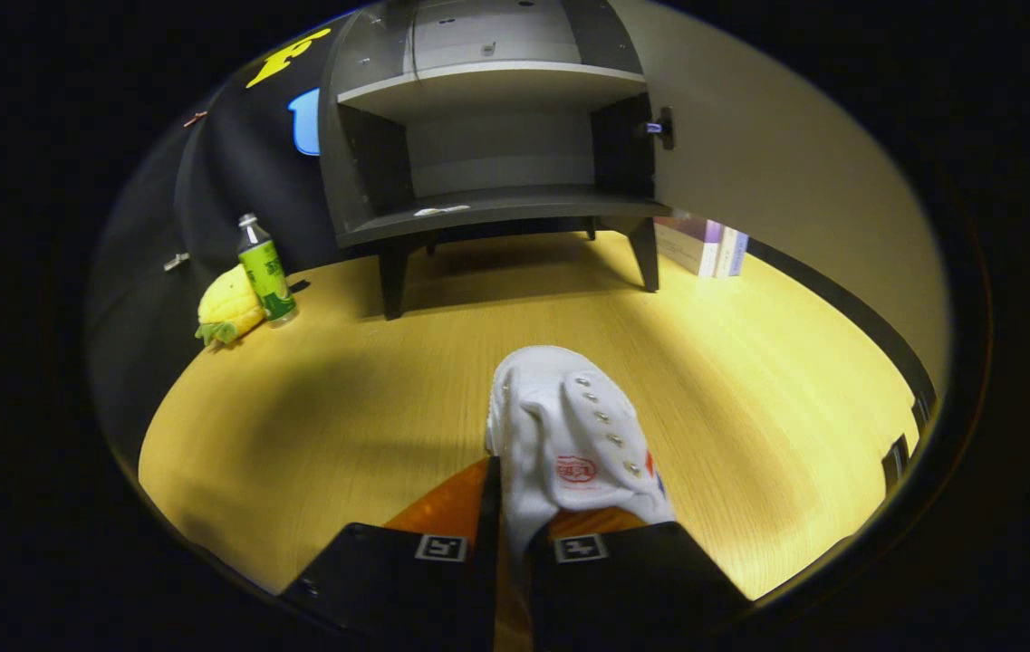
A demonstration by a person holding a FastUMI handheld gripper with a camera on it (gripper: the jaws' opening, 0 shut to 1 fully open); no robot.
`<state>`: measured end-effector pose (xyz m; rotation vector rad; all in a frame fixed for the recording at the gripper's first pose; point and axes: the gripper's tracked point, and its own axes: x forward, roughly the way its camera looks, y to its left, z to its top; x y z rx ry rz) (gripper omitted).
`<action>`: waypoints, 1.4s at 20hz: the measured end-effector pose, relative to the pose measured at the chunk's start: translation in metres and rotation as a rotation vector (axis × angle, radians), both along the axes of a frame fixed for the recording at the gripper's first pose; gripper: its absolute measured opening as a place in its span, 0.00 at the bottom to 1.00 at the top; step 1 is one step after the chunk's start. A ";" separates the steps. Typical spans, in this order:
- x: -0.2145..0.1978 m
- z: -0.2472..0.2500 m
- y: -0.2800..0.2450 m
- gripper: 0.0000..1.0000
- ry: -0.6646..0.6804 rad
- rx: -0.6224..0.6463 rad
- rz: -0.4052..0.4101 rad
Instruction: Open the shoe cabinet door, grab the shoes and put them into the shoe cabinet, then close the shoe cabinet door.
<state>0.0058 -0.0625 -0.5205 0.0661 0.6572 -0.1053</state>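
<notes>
Gripper [505,534]: fingers drawn narrow, clamped on the heel-end fabric of a white canvas lace-up shoe [569,435]; both fingers press on the cloth pinched between them.

White canvas lace-up shoe: held at the fingers, toe pointing ahead toward the cabinet. A row of metal eyelets runs along its upper; a red round stamp sits on the tongue. Whether the sole touches the surface below cannot be told.

Dark grey shoe cabinet on short legs [487,154]: stands beyond the shoe, well apart from it, at the far side of the yellow wood-grain worktop [315,426]. Front open, interior bare of shoes. One pale shelf board [487,86] divides upper compartment from lower. A small pale scrap lies on the bottom board near its front edge.

Pale cabinet door [786,172]: swung open to the right of the cabinet, a small dark hinge fitting near its inner edge.

Green-labelled bottle with silver cap [264,272]: upright, left of the cabinet, near the booth wall.

Yellow plush pineapple-shaped toy [228,312]: lying just beside the bottle, touching or nearly touching its left side.

Stack of books with pale and purple spines [705,246]: standing behind the open door, right of the cabinet's right leg.
</notes>
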 end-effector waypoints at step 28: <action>0.070 0.253 0.023 0.04 -0.223 -0.012 0.098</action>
